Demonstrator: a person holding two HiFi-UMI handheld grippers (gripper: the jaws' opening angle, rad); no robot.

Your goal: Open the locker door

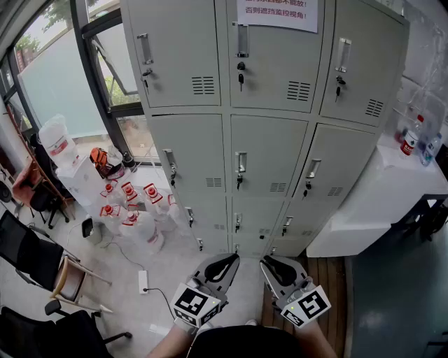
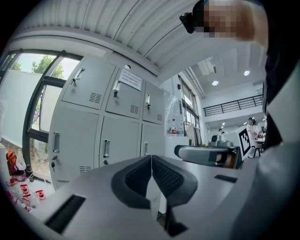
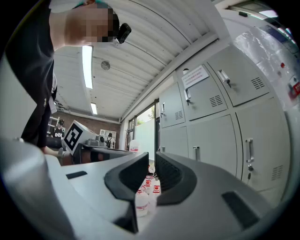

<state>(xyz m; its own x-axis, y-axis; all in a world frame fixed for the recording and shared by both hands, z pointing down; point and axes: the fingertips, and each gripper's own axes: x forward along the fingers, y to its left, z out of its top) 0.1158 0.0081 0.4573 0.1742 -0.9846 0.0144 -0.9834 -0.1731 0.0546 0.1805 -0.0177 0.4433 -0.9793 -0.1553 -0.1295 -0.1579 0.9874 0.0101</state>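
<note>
A grey bank of lockers [image 1: 266,161] stands ahead, three doors wide, all doors closed. Each door has a metal handle [image 1: 241,162] with a key hanging in the lock below it. A paper notice [image 1: 277,14] is stuck on the top middle door. My left gripper [image 1: 225,260] and right gripper [image 1: 269,262] hang side by side low in the head view, well short of the lockers. Both are shut with nothing between the jaws. The left gripper view shows its jaws [image 2: 151,157] touching, with the lockers [image 2: 108,117] beyond. In the right gripper view the jaws [image 3: 152,157] stand nearly together, pointing past the lockers [image 3: 220,122].
Several large water bottles [image 1: 133,210] stand on the floor left of the lockers, below a window [image 1: 56,77]. Chairs [image 1: 35,259] and a power strip [image 1: 143,281] lie at the left. A white table [image 1: 392,189] with bottles [image 1: 411,136] abuts the lockers' right side.
</note>
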